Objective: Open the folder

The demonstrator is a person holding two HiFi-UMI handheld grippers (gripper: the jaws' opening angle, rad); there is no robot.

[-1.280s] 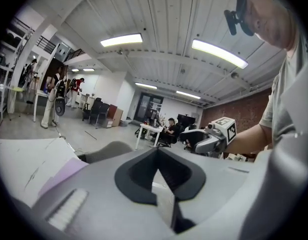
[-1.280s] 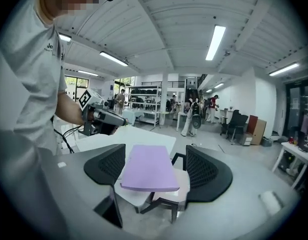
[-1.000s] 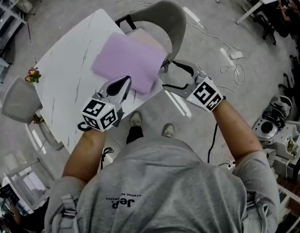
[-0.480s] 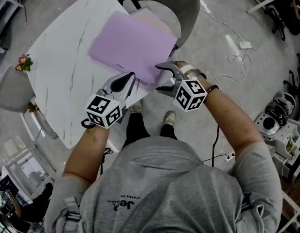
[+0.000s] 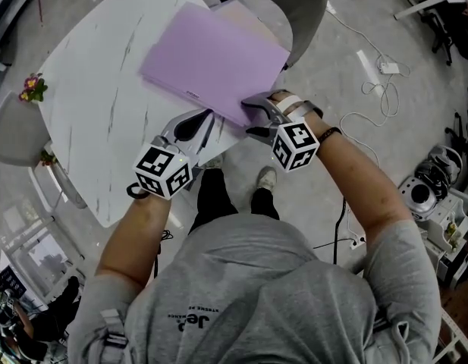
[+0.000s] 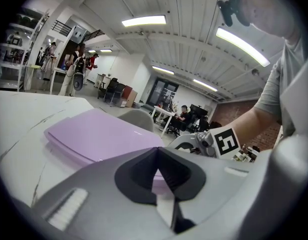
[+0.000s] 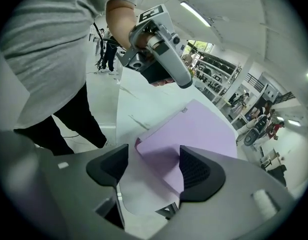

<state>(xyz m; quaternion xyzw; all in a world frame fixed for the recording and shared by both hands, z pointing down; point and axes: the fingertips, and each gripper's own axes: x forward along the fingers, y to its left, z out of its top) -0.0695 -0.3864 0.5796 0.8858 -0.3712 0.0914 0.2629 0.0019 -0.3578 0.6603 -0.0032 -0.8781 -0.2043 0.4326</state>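
Note:
A shut lilac folder (image 5: 211, 55) lies flat on the white marbled table (image 5: 89, 112), with its near right corner at the table's edge. My right gripper (image 5: 251, 117) is at that corner, open. Its jaws have just been closing a little. In the right gripper view the folder's corner (image 7: 193, 131) shows between the pads of the right gripper (image 7: 151, 169), and neither pad presses on it. My left gripper (image 5: 203, 120) hovers just short of the folder's near edge, shut and holding nothing. In the left gripper view the folder (image 6: 99, 134) lies beyond the joined tips of the left gripper (image 6: 157, 159).
A grey chair (image 5: 302, 6) stands behind the table's far right side, and another chair (image 5: 14, 135) stands at the left. A small flower pot (image 5: 30, 87) sits near the table's left edge. Cables (image 5: 378, 67) lie on the floor to the right.
Both grippers have come down toward the table. The right one rolled and swung in from the right to the folder's near right corner. The folder has not moved.

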